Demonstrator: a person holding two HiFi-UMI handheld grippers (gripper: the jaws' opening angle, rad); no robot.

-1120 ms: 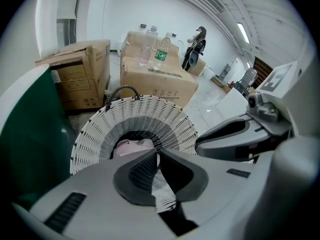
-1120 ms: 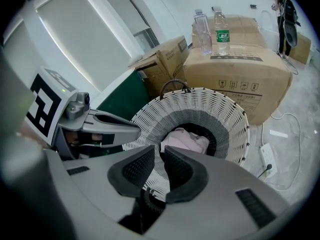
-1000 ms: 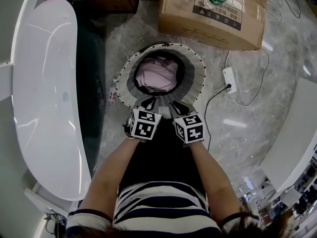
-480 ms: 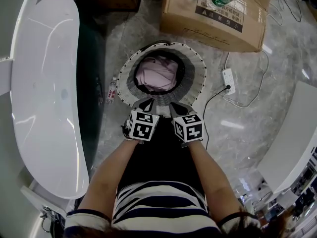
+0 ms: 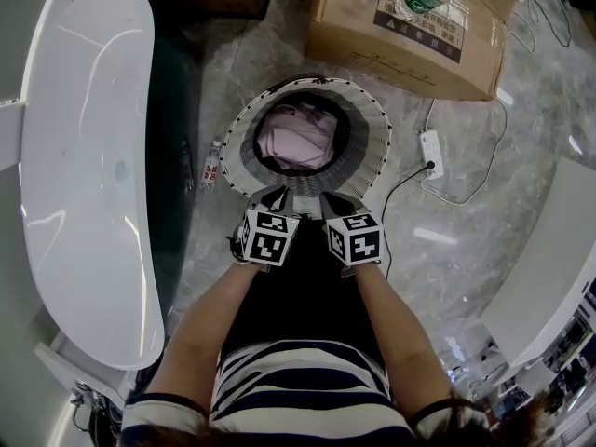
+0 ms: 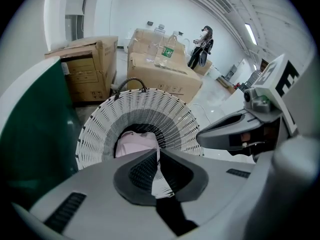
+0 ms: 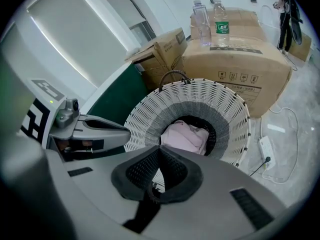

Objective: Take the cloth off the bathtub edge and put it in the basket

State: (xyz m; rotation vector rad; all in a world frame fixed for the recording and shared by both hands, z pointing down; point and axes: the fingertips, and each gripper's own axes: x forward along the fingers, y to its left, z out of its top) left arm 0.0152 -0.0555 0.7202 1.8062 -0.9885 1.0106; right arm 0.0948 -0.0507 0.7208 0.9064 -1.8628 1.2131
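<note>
Nearest me, my left tool [image 5: 277,195] and right tool [image 5: 337,199] hung side by side over the near rim of the woven basket [image 5: 369,161]. Each was clenched with nothing between its pads. Only the two gripper views settled that, since from the head view the marker cubes covered most of the jaws. The pink cloth [image 5: 296,138] lay crumpled in the bottom of the basket, so I judged the task all but finished. If I had to lift it again, I expected it to handle as light, limp stuff that sags and bunches and will not break, though it might catch on the weave. The best hold looked like the raised fold on top rather than a flat part. The head view alone showed the white bathtub [image 5: 84,156] to the left with no cloth on its edge. It also showed a small bottle [image 5: 211,169] on the floor between tub and basket, and a power strip [image 5: 431,145] to the right. The right gripper view gave the basket's dark handle, and beyond it a cardboard box [image 7: 235,59] with two water bottles [image 7: 220,19] standing on it. Farthest off, the left gripper view showed a person [image 6: 202,46] standing at the far end of the room, whom the head view missed entirely.
</note>
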